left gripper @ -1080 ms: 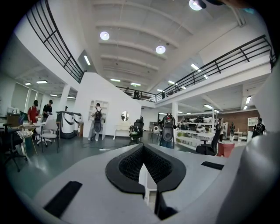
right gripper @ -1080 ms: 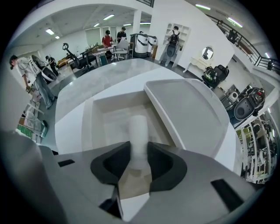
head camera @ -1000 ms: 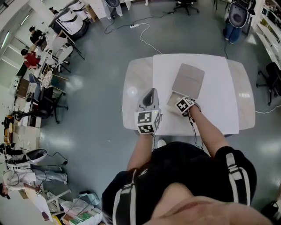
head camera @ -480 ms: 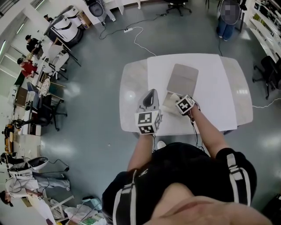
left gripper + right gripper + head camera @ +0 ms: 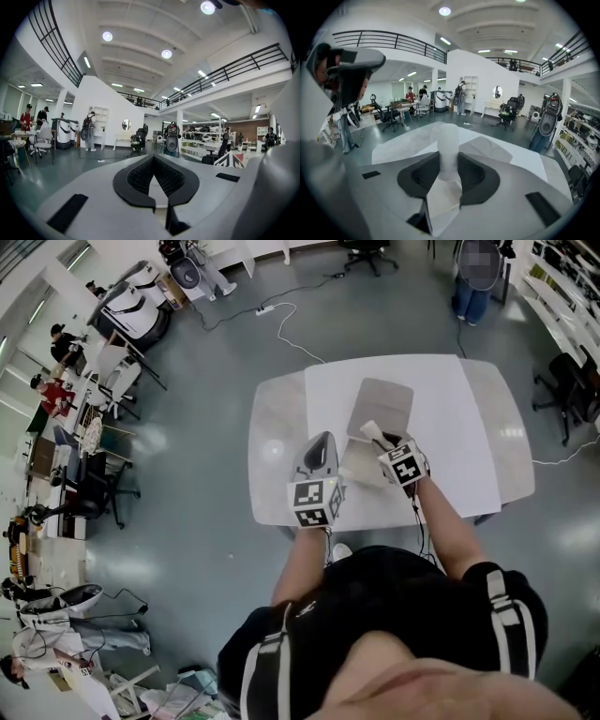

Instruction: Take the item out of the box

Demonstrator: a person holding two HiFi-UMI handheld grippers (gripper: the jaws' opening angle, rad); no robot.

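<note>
Currently a white tube is pinched in the right tongs and held just above the open box on the table. The left tongs are pressed together, empty. Risk: the tube's wrap looks slick, so it could be dropped if swung fast.

The right gripper is lifting the item up, clear of the box.
</note>
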